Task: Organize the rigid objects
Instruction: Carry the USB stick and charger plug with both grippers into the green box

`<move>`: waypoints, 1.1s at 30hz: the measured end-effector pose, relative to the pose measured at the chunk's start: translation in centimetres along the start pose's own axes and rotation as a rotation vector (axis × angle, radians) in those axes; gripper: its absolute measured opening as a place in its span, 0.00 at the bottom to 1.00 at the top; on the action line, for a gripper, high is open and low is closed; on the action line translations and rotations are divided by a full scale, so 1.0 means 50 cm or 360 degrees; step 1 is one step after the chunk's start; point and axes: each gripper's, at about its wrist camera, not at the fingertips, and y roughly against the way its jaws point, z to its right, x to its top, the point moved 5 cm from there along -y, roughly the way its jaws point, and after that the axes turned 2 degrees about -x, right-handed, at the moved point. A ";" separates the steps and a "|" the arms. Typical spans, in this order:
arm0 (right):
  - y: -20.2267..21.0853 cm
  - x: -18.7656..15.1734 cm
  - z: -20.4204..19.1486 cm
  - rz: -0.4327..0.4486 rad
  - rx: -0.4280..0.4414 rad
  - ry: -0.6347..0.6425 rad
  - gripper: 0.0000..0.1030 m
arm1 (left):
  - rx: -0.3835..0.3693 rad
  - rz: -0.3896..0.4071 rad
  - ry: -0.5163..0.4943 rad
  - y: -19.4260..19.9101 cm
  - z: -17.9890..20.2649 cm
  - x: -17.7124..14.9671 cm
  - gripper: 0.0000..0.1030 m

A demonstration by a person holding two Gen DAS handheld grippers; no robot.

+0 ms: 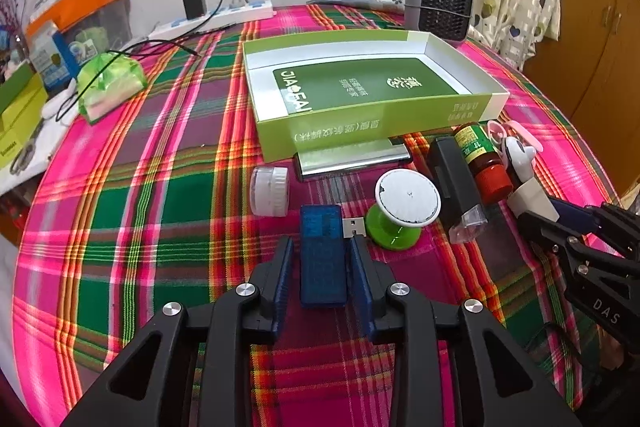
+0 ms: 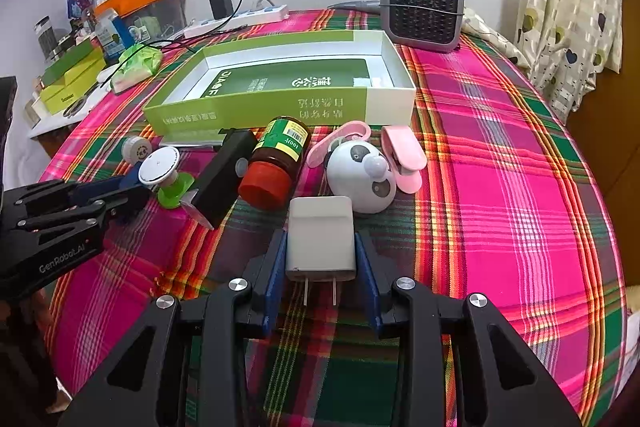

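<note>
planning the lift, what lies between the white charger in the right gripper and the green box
In the right wrist view, the panda fan and brown bottle lie between.

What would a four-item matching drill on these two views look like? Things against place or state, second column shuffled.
Things:
1. blue USB stick
2. white charger plug
3. red-capped bottle
4. green box

Place or state:
A. clamped in the right tongs
B. open-topped, standing on the plaid cloth
C. between the pads of the left tongs, gaps on both sides
D. lying on its side next to the panda fan

Pairs: 1-C, 2-A, 3-D, 4-B
</note>
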 end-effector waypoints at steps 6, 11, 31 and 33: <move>0.001 0.002 0.000 0.0010 -0.0012 -0.0003 0.34 | 0.0004 0.0014 0.0031 0.004 -0.008 0.000 0.20; 0.008 0.007 0.002 0.0029 -0.0026 0.0005 0.34 | -0.0005 0.0045 0.0043 0.018 -0.010 0.005 0.20; 0.038 0.109 0.018 0.0156 0.0000 0.0035 0.34 | -0.0009 0.0186 0.0026 0.065 -0.014 0.109 0.20; 0.033 0.124 0.021 0.0160 0.0004 0.0038 0.34 | -0.0008 0.0185 0.0024 0.058 -0.015 0.122 0.20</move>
